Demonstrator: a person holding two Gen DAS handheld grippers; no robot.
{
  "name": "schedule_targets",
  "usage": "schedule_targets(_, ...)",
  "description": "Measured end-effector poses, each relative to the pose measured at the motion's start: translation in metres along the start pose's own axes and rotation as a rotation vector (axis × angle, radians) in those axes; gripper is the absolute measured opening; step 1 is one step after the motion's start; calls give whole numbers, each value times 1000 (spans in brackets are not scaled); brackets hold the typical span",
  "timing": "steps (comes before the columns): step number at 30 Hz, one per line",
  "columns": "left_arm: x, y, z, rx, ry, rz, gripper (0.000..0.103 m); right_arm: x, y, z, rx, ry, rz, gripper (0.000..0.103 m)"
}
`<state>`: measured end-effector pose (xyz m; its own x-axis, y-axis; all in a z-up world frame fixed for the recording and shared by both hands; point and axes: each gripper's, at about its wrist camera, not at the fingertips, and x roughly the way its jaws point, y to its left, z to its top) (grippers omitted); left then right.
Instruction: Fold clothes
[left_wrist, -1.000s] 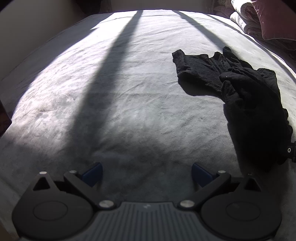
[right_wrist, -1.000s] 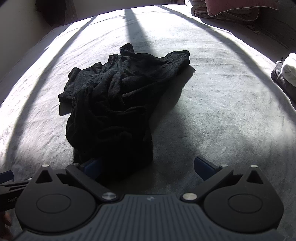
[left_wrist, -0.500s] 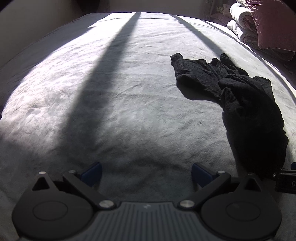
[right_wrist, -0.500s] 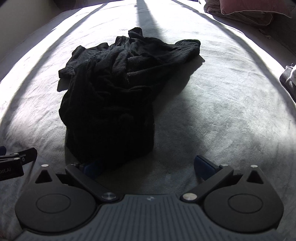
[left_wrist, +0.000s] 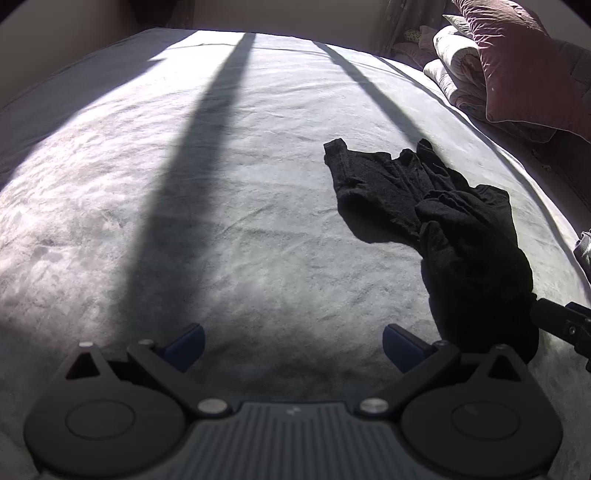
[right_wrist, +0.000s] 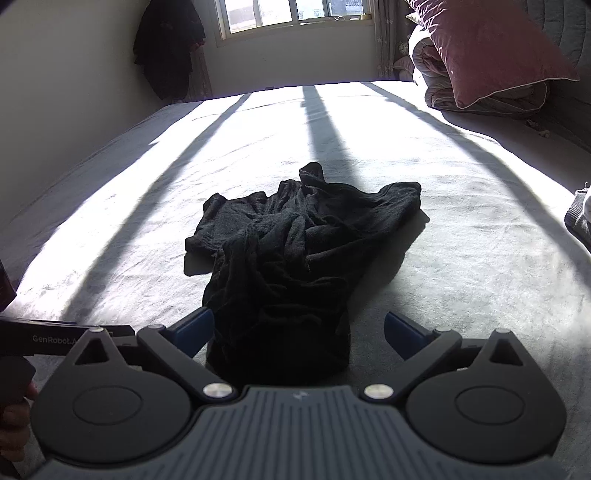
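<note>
A crumpled black garment (right_wrist: 295, 258) lies bunched on the grey bed sheet (right_wrist: 461, 258); the left wrist view shows the same black garment (left_wrist: 461, 236) at the right. My right gripper (right_wrist: 299, 332) hovers over its near end with its jaws wide and closing; the cloth's near edge lies between the blue pads, untouched by them. My left gripper (left_wrist: 291, 345) stands open over bare sheet, left of the garment, nothing between its fingers. The right gripper's tip (left_wrist: 565, 325) shows at the right edge of the left wrist view.
Folded quilts and a dark red pillow (right_wrist: 491, 48) are stacked at the bed's far right. A window (right_wrist: 295, 14) and hanging dark clothes (right_wrist: 170, 44) are on the far wall. A grey and white bundle (right_wrist: 580, 218) lies at the right edge. Broad bare sheet (left_wrist: 147, 221) spreads left.
Both grippers have tilted upward, so the far wall and window came into the right view. The garment now lies centred between the right gripper's pads instead of over its left pad.
</note>
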<state>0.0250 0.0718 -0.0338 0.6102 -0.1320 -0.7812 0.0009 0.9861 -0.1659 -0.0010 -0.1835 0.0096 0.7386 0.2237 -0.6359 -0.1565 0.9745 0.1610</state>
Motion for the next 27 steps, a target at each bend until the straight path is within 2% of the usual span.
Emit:
schedule_targets(6,-2,9,0,-14,-17,-33,102,14,9,0,33,23,76,65)
schedule_targets(8,-2,10,0,-21,-14,-57,102,18,10,-1,44,39,96,42)
schedule_targets(9,-2,11,0,-26,-13,-71,102,20,10,-2,53,47,106,38)
schedule_targets(11,-5,12,2,-37,-14,-102,102,22,10,-3,67,53,129,18)
schedule_targets(17,-14,10,8,-47,-51,-183,102,19,21,-5,54,67,250,12)
schedule_targets(25,-19,-1,11,-29,-62,-233,101,17,36,-13,88,166,426,6)
schedule_targets(27,-19,-4,12,-24,-59,-245,99,16,39,-15,75,178,433,6)
